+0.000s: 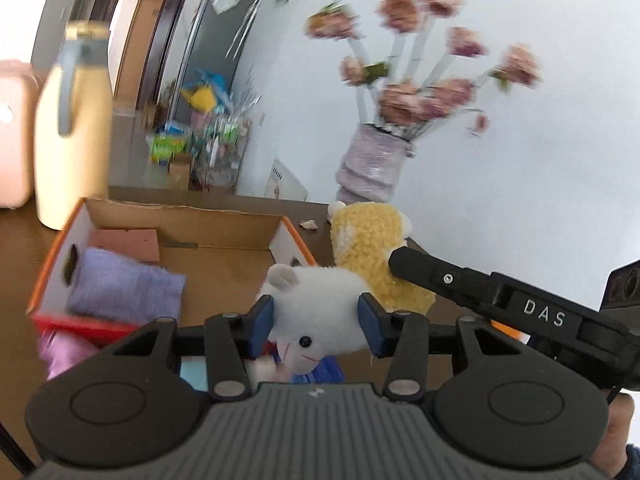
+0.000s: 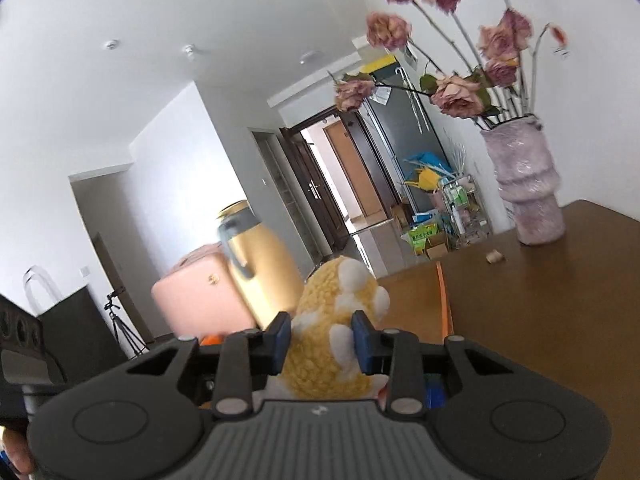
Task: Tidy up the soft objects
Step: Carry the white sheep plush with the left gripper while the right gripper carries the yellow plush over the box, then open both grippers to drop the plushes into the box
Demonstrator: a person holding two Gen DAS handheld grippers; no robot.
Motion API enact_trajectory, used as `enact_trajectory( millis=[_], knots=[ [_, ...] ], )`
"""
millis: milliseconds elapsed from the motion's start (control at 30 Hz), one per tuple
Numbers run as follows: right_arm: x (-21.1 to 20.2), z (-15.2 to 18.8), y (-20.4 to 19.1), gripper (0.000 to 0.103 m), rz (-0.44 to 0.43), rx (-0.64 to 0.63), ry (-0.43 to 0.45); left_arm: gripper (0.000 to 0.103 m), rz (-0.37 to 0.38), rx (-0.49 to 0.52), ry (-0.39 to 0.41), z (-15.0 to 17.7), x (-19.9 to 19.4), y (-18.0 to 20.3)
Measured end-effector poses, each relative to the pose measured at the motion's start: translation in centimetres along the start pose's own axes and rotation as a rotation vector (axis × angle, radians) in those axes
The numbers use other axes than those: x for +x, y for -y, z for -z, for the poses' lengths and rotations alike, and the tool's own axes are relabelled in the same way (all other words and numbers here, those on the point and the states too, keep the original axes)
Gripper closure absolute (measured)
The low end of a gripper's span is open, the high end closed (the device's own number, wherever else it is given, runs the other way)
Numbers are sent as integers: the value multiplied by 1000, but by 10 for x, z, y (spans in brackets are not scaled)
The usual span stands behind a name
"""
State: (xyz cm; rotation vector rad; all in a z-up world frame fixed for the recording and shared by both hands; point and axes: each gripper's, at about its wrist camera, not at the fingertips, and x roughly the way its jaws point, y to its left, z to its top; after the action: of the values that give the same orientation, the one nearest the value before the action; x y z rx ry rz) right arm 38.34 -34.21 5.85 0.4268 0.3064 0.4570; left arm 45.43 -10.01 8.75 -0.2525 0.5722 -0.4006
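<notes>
My left gripper (image 1: 316, 326) is shut on a white plush mouse (image 1: 320, 312) and holds it above the near end of an open cardboard box (image 1: 224, 228). The box holds a rolled lavender cloth (image 1: 124, 288) and a pink block (image 1: 128, 242). A pink cloth (image 1: 64, 354) lies at the lower left, by the box's near corner. My right gripper (image 2: 321, 338) is shut on a yellow and white fuzzy plush (image 2: 332, 336), lifted off the table. In the left wrist view that plush (image 1: 372, 256) hangs right of the box with the right gripper's finger (image 1: 436, 276) on it.
A purple vase of dried roses (image 1: 376, 164) stands at the back of the brown table (image 2: 540, 300). A cream thermos jug (image 1: 72, 132) and a pink case (image 1: 14, 136) stand at the left. A small crumb-like scrap (image 1: 309, 224) lies behind the box.
</notes>
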Motion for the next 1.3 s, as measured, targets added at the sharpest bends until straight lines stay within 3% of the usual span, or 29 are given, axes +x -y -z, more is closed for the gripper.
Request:
enact_trajectory(
  millis=[133, 333, 500, 600, 767, 933, 1133, 1200, 1300],
  knots=[
    [91, -42, 33, 73, 11, 35, -80, 58, -10, -101, -87, -20, 71, -41],
    [187, -39, 82, 73, 82, 84, -260, 58, -52, -141, -230, -8, 134, -73],
    [208, -14, 93, 72, 157, 46, -321, 60, -48, -118, -293, 3, 154, -78],
    [208, -7, 84, 69, 191, -43, -335, 59, -62, -88, -287, 2, 153, -74],
    [196, -13, 70, 67, 243, -82, -331, 58, -75, -52, -260, -13, 129, -64],
    [161, -41, 47, 65, 261, -127, -265, 50, -107, 22, -171, -37, 71, -49],
    [106, -80, 1, 49, 256, -216, -170, 28, -227, 98, -11, -55, -13, -35],
    [87, -85, -16, 35, 258, -258, -144, 28, -292, 146, 30, -50, -28, -29],
    [70, -84, -32, 30, 248, -306, -140, 22, -365, 203, 106, -41, -46, -21]
  ],
)
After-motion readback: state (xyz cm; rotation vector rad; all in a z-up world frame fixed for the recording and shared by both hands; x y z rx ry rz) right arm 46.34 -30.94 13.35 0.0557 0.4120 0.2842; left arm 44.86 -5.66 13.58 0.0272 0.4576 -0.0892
